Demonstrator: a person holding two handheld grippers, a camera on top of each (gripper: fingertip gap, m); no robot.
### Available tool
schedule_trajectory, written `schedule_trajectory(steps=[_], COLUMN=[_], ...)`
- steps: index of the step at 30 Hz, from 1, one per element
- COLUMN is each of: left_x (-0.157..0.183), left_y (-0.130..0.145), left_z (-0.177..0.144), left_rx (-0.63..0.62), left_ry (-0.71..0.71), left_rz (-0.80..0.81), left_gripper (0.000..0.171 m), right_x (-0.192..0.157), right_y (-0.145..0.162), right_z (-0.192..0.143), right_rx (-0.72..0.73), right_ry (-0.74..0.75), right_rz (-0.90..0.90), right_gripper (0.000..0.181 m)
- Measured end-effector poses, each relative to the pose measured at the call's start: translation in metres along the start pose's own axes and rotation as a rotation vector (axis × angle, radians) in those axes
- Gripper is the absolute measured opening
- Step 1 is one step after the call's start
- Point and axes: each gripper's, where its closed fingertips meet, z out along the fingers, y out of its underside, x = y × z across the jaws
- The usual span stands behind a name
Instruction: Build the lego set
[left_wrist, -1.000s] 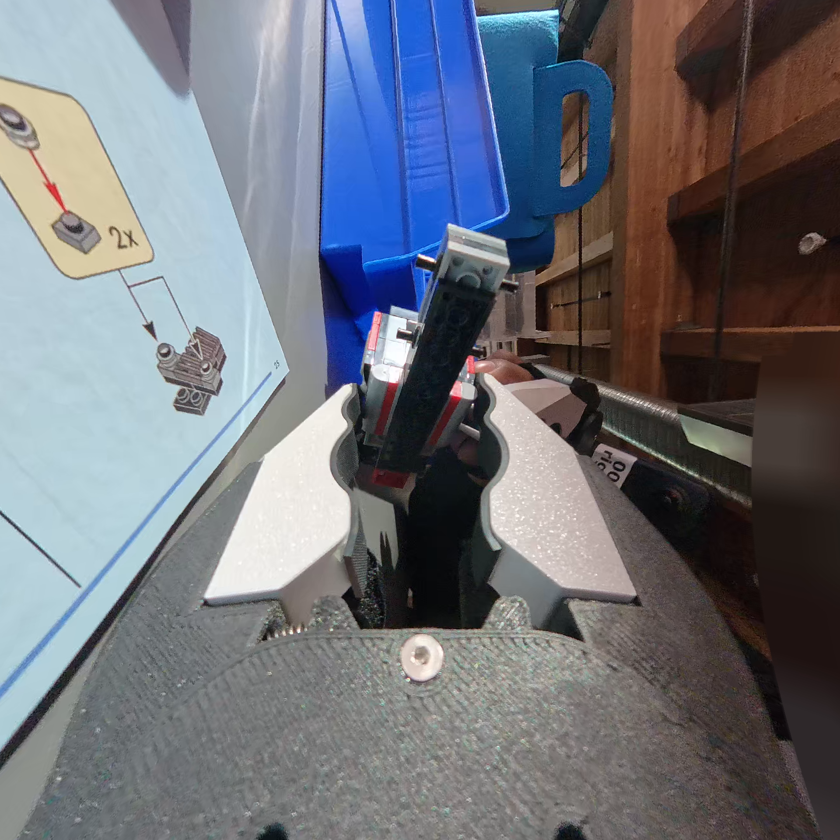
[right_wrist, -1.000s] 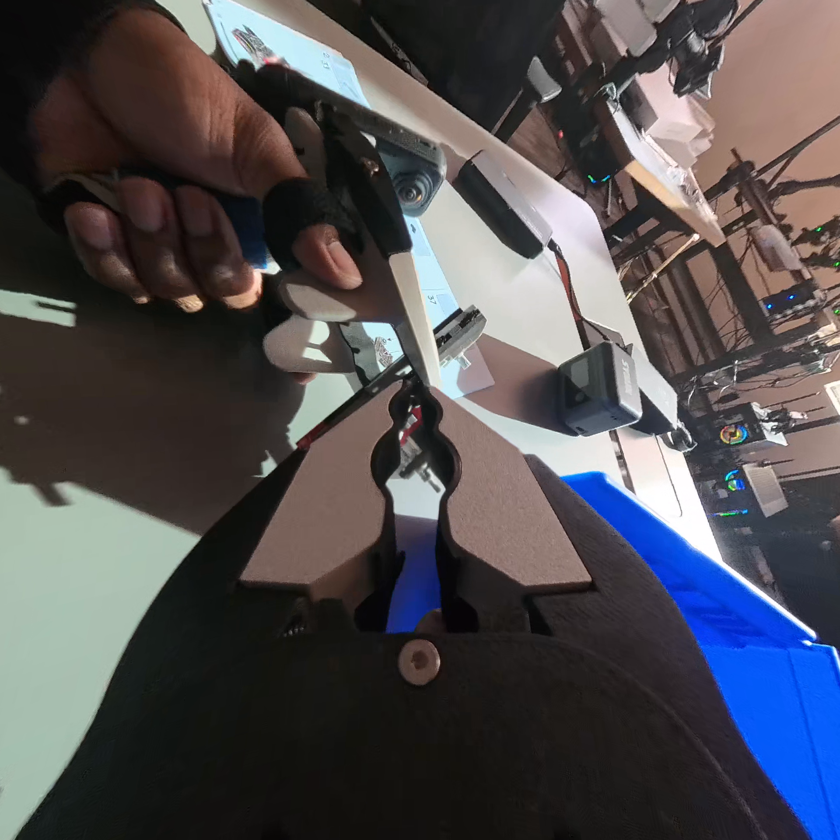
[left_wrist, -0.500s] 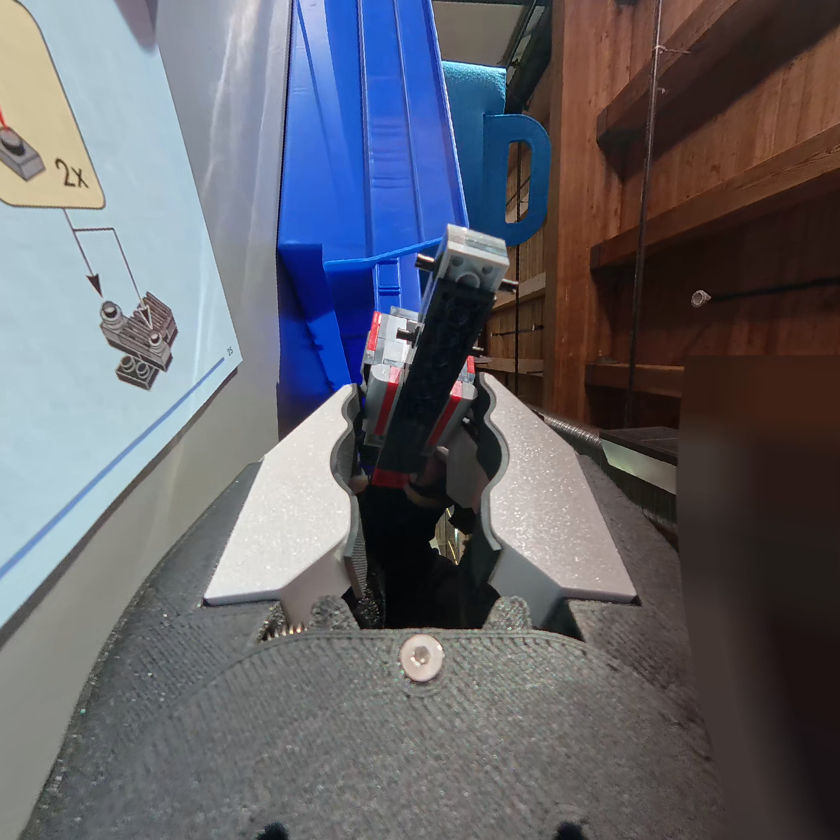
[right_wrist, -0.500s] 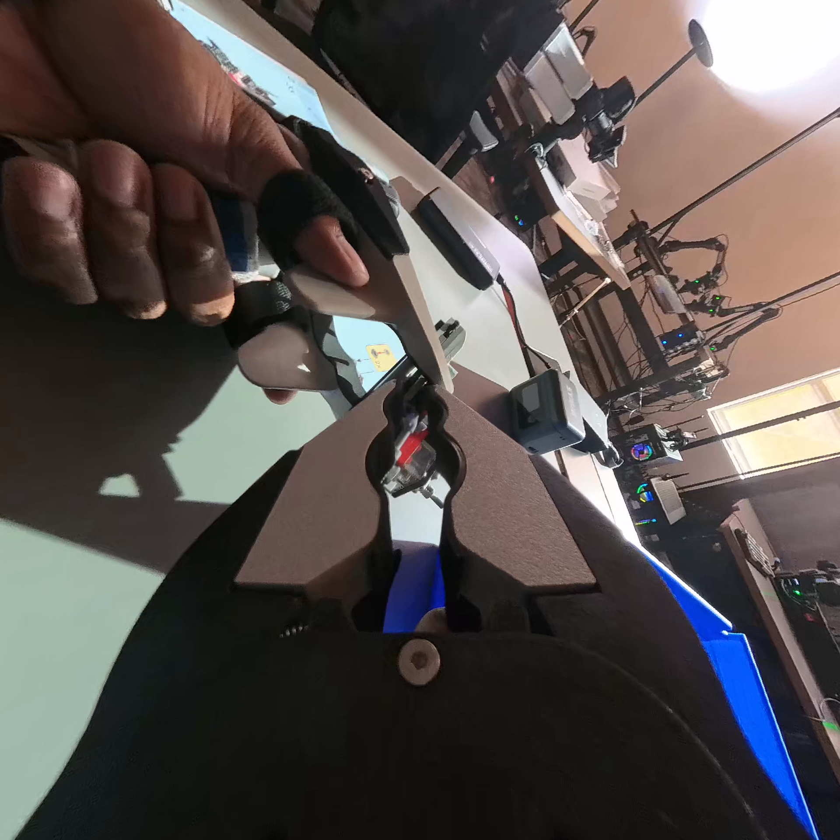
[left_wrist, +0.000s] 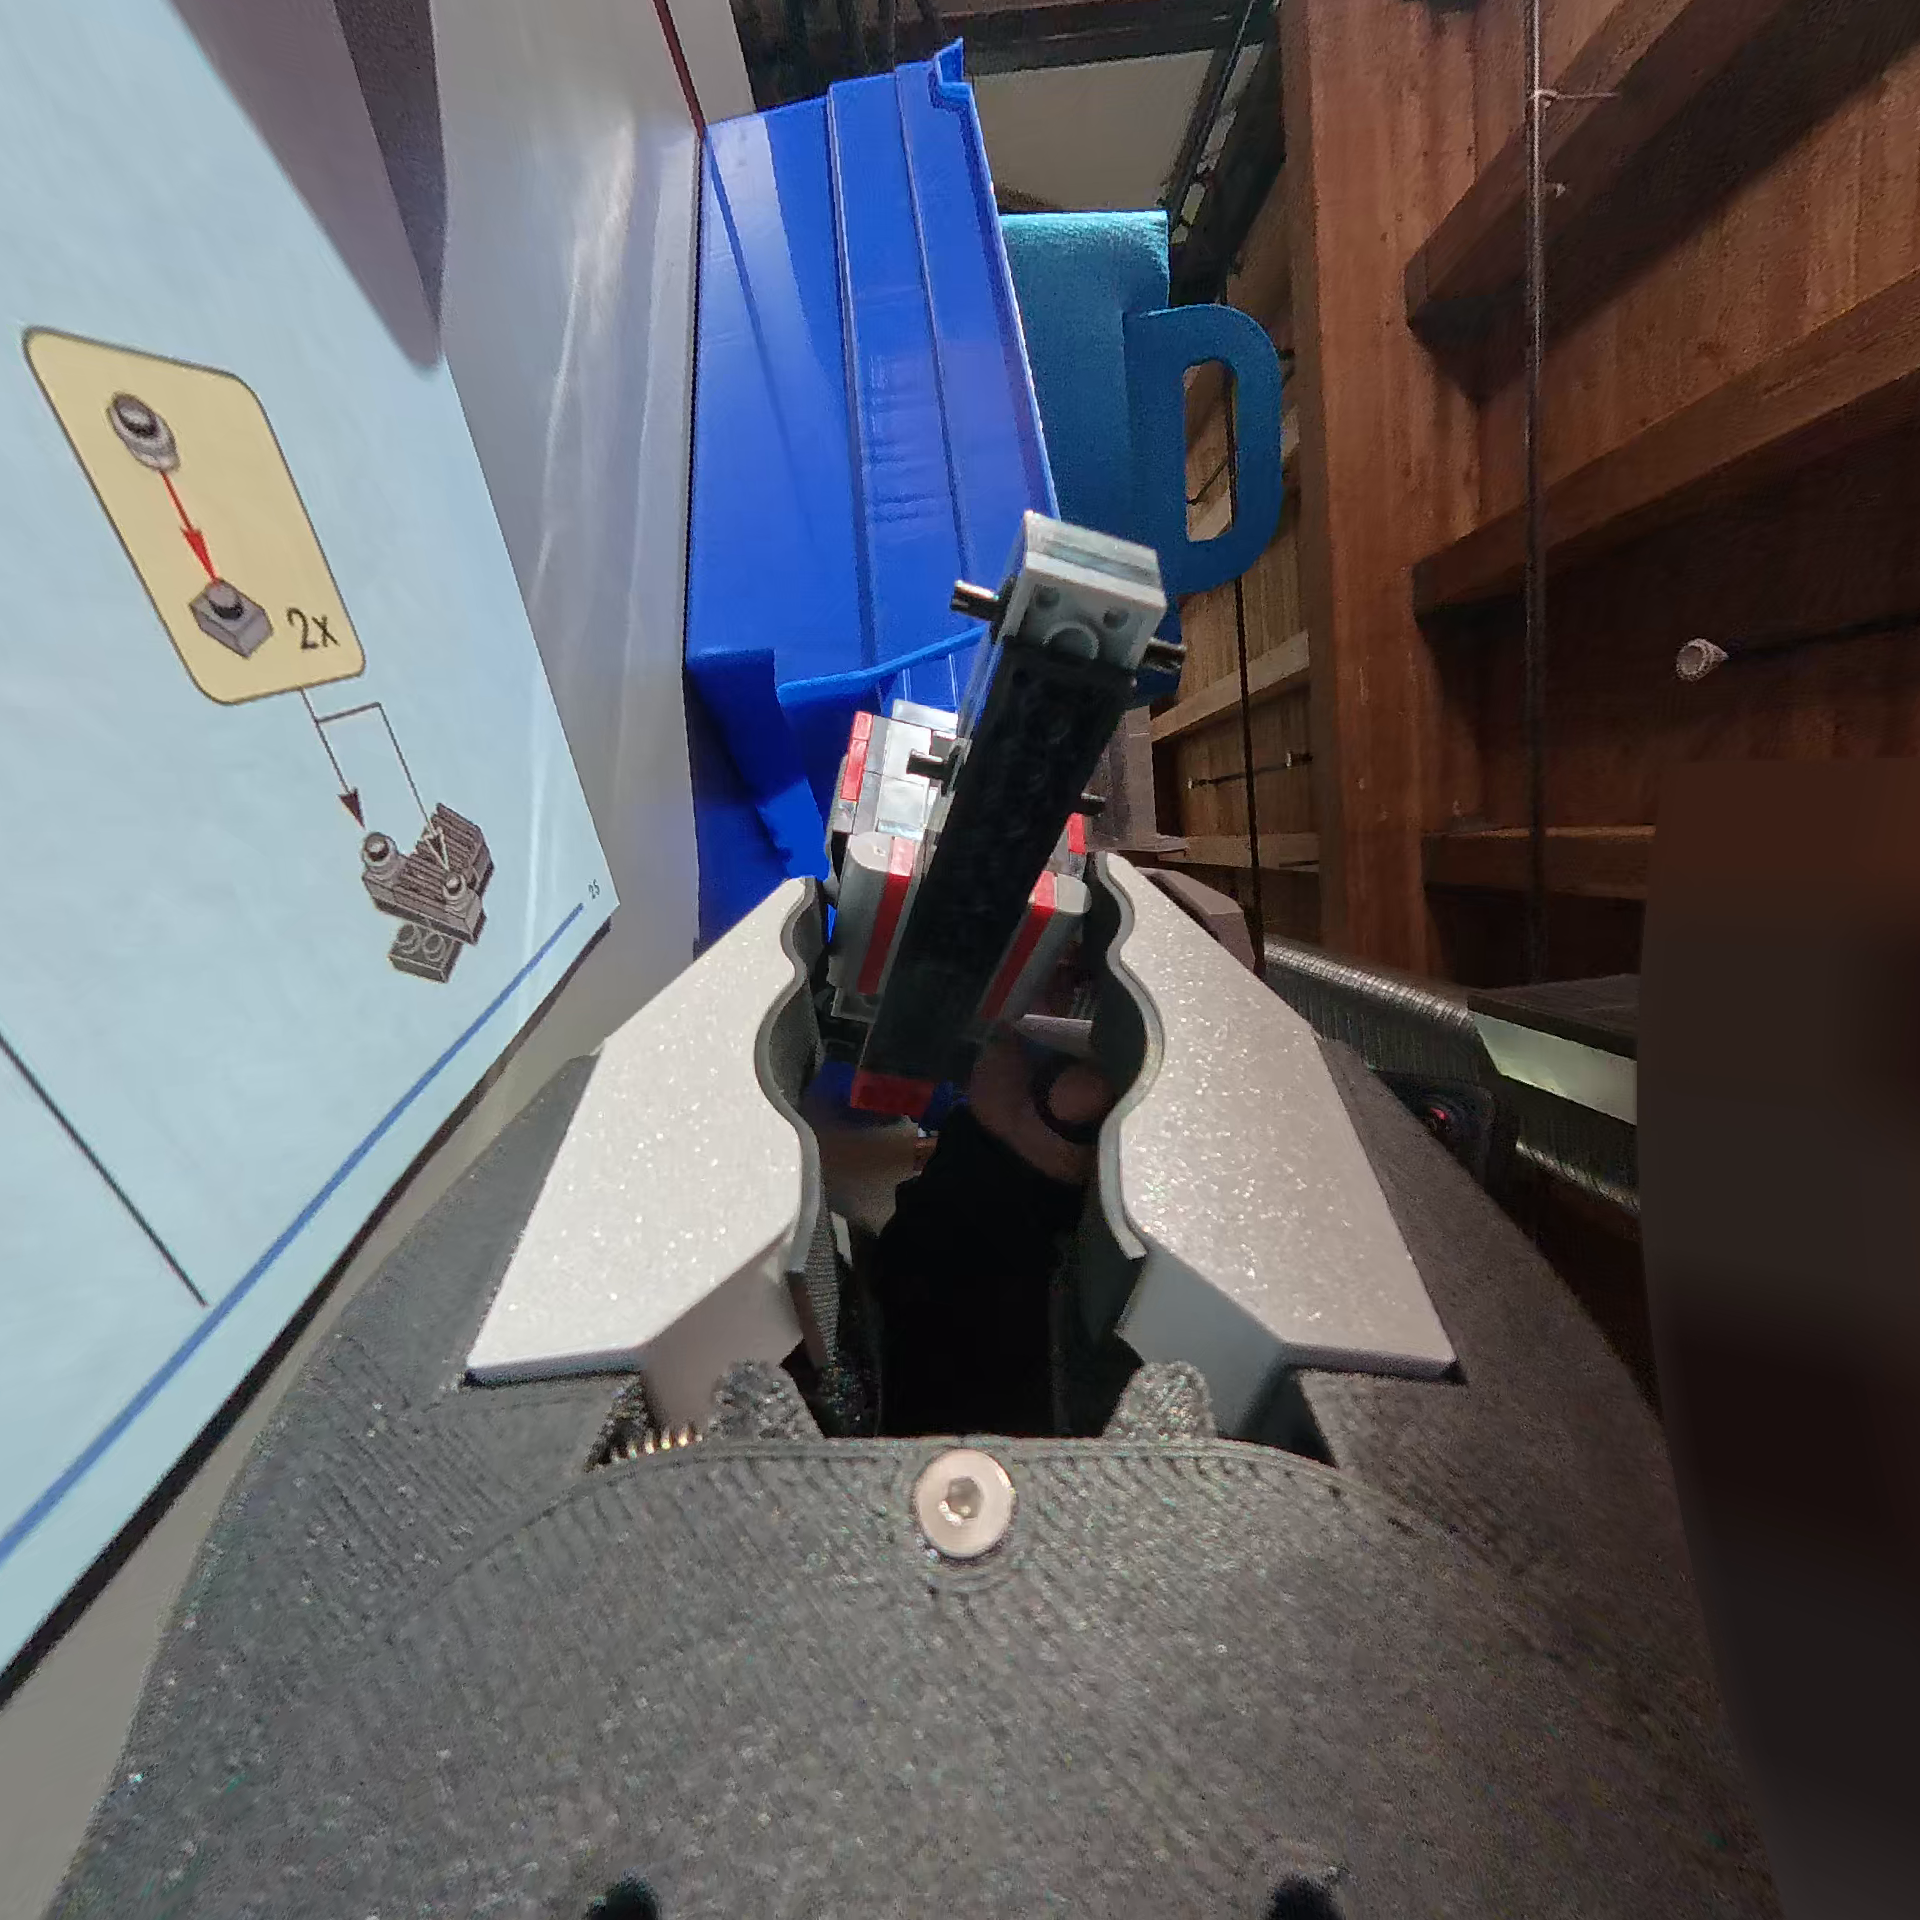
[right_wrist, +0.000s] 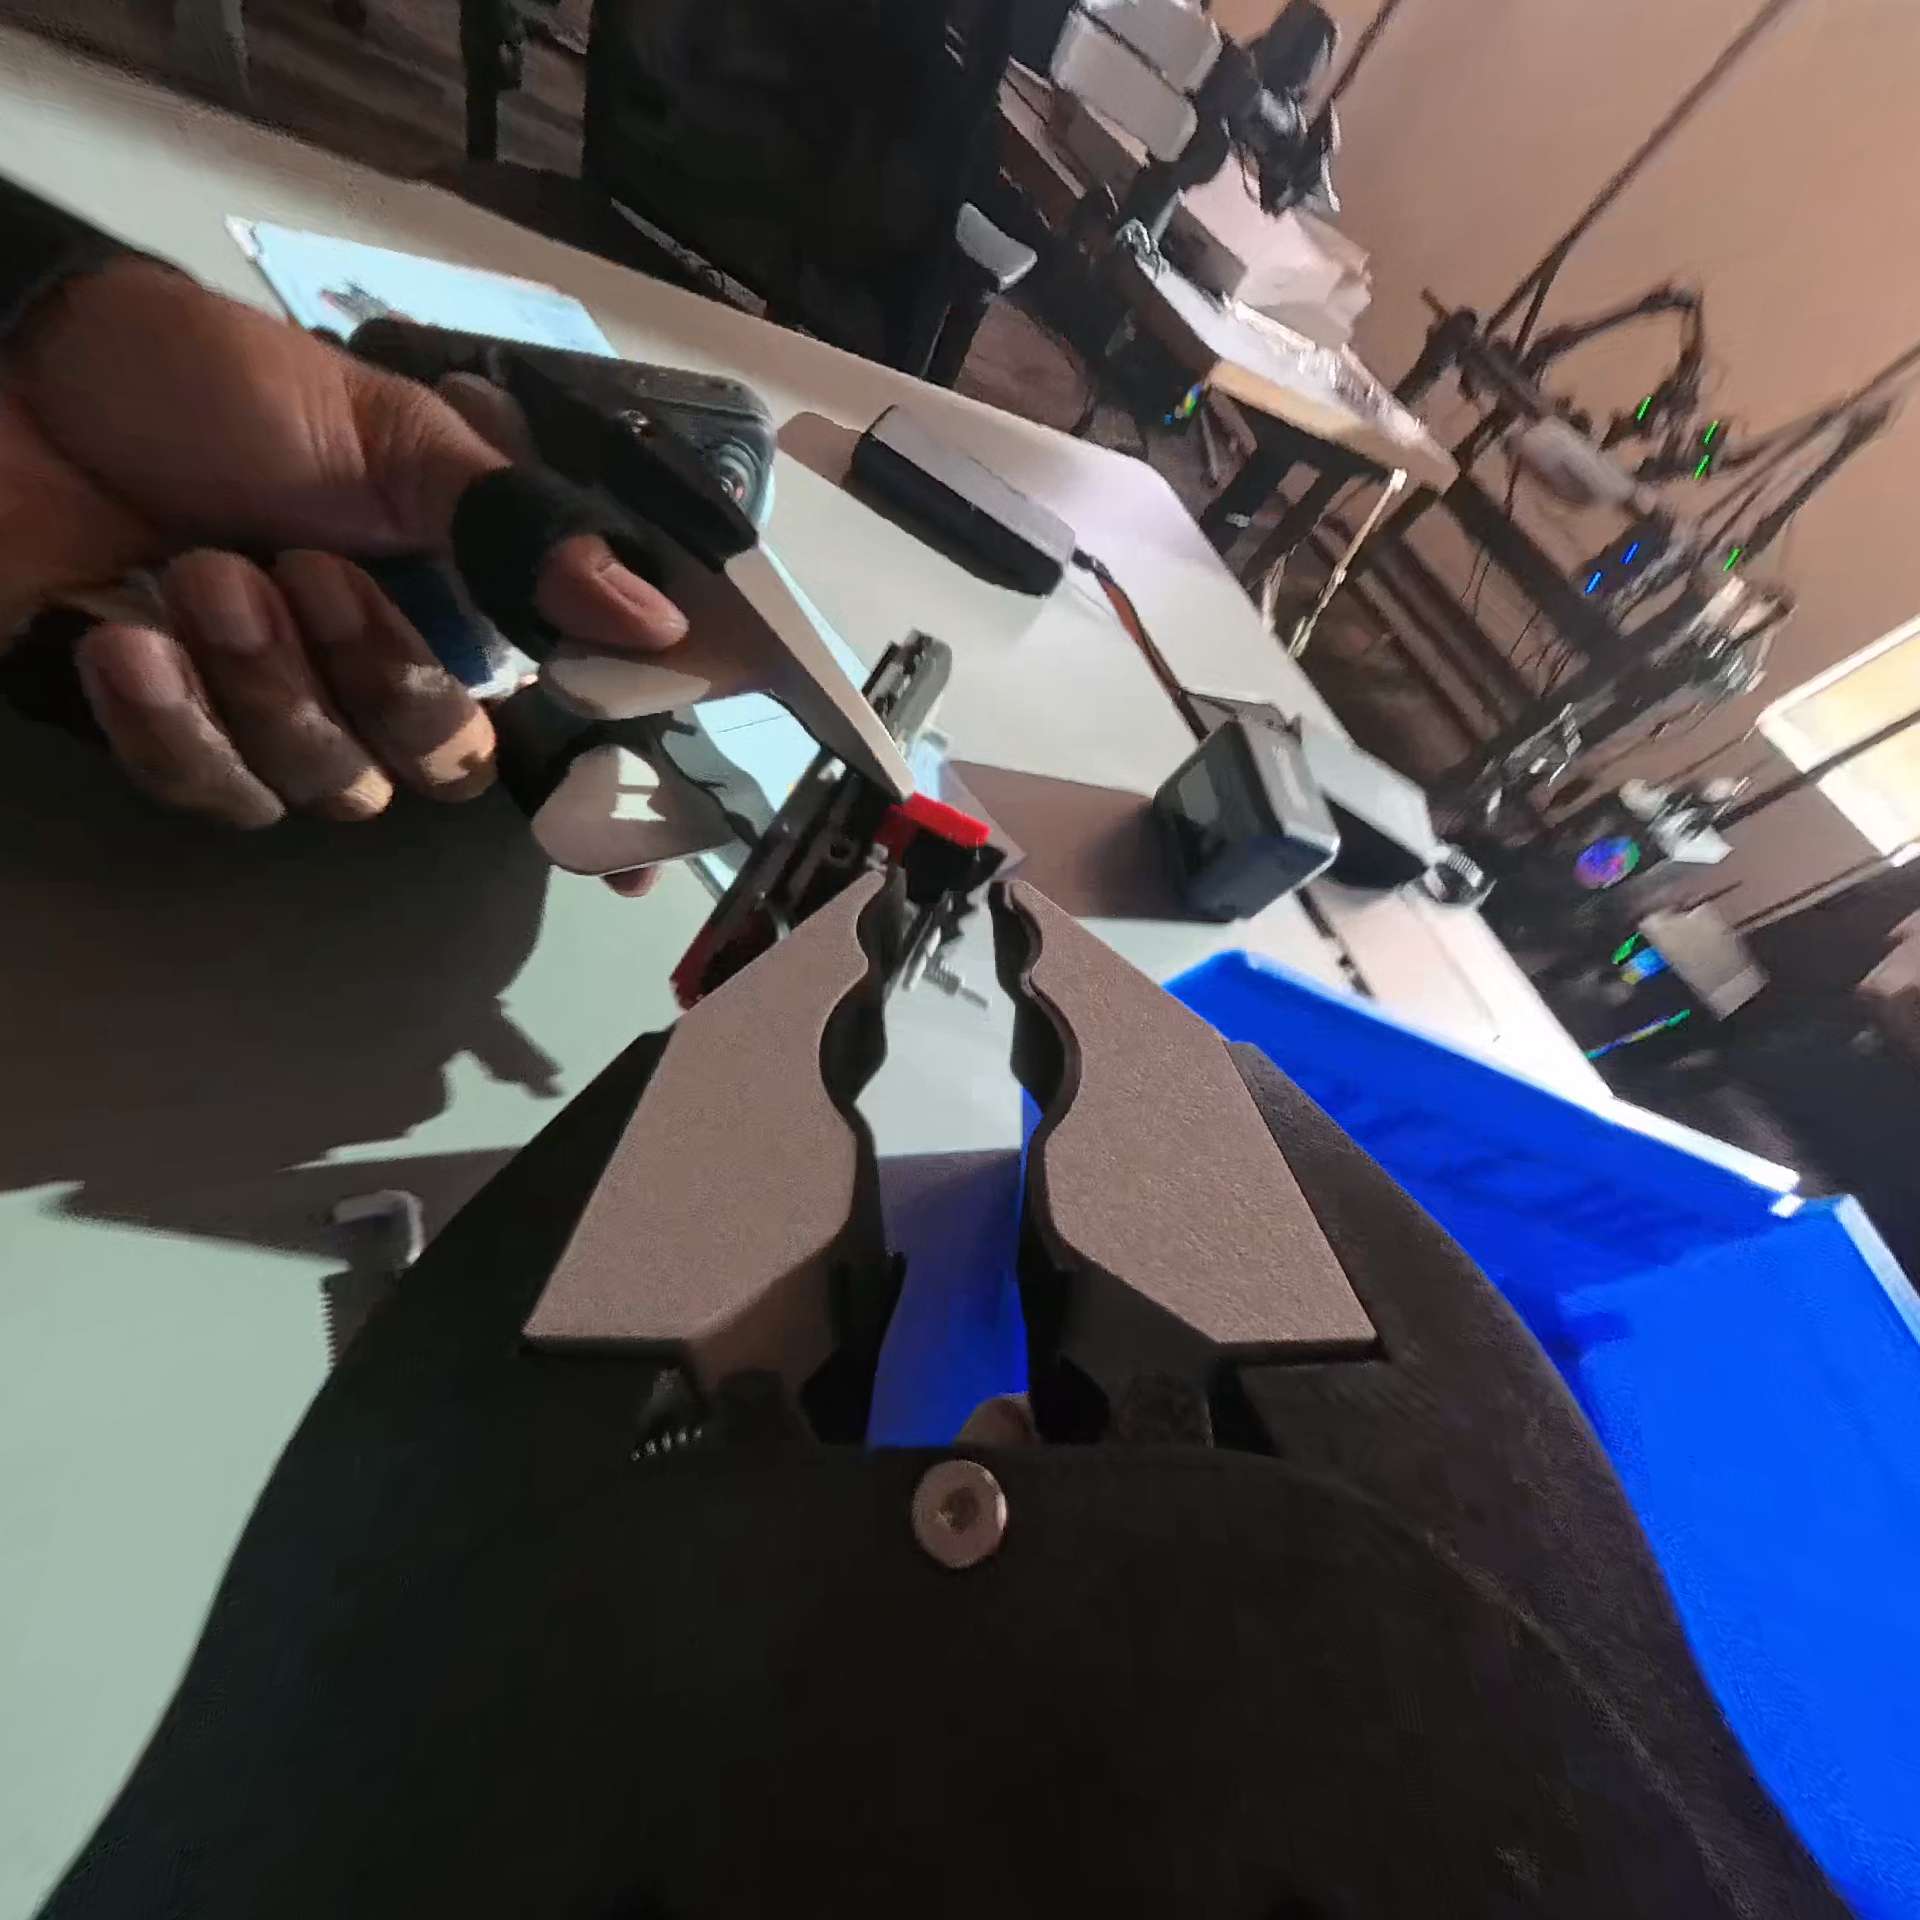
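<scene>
Left claw (left_wrist: 961, 925): clenched on the lego assembly (left_wrist: 997, 821), a long black plate with grey and red bricks along its sides and a light grey piece at the far tip. The assembly is held off the surface, tilted up and to the right, with thin black pins sticking out at both sides. In the right wrist view the same model (right_wrist: 831, 831) sits between the left claw's pale fingers, with the person's hand (right_wrist: 281, 582) on the grip.

Right claw (right_wrist: 940, 894): released, jaws parted, nothing between them. Its tips are just beside the red end of the model; whether they touch it cannot be told, as this view is motion-blurred.

Surroundings: instruction booklet (left_wrist: 208, 727) to the left, blue bin (left_wrist: 831, 416) beyond the assembly, small camera (right_wrist: 1242, 821) and a dark flat device (right_wrist: 956, 509) farther off on the surface (right_wrist: 156, 1403). A small grey piece (right_wrist: 379, 1210) lies loose near the right claw's body.

Risks, as judgement: the left grip sits low on a long model, so a sideways push from the right claw could lever it out or split a brick seam. The thin pins look easy to knock off. Anything dropped could fall into the bin or roll off the surface.
</scene>
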Motion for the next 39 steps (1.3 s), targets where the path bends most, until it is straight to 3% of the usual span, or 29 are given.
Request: schedule_trajectory(steps=[3, 6, 11, 17, 23, 30, 33, 39], left_x=[0.001, 0.002, 0.002, 0.002, -0.004, -0.007, -0.007, -0.01], left_y=[-0.008, -0.013, -0.013, -0.008, -0.007, -0.005, -0.002, 0.006], left_z=[-0.004, -0.007, -0.007, -0.006, -0.006, -0.006, -0.005, -0.003], left_rx=[0.02, 0.032, 0.027, 0.005, -0.006, -0.022, -0.034, -0.065], left_ry=[-0.009, -0.013, -0.01, -0.009, -0.028, -0.037, -0.035, -0.037], left_rz=[0.03, 0.041, 0.035, 0.034, 0.019, -0.002, -0.007, -0.038], left_gripper=[0.05, 0.05, 0.05, 0.05, 0.05, 0.05, 0.05, 0.05], right_x=[-0.007, -0.038, -0.091, -0.112, -0.107, -0.123, -0.122, -0.097], right_y=[0.014, 0.043, 0.079, 0.082, 0.069, 0.074, 0.076, 0.078], right_z=[-0.012, -0.026, -0.039, -0.037, -0.035, -0.038, -0.036, -0.033], right_rx=[-0.037, -0.12, -0.304, -0.397, -0.358, -0.454, -0.467, -0.425], right_ry=[-0.067, -0.188, -0.367, -0.487, -0.47, -0.397, -0.337, -0.269], right_rz=[0.195, 0.3, 0.29, 0.214, 0.279, 0.401, 0.37, 0.263], right_gripper=[0.019, 0.02, 0.021, 0.021, 0.02, 0.025, 0.01, 0.008])
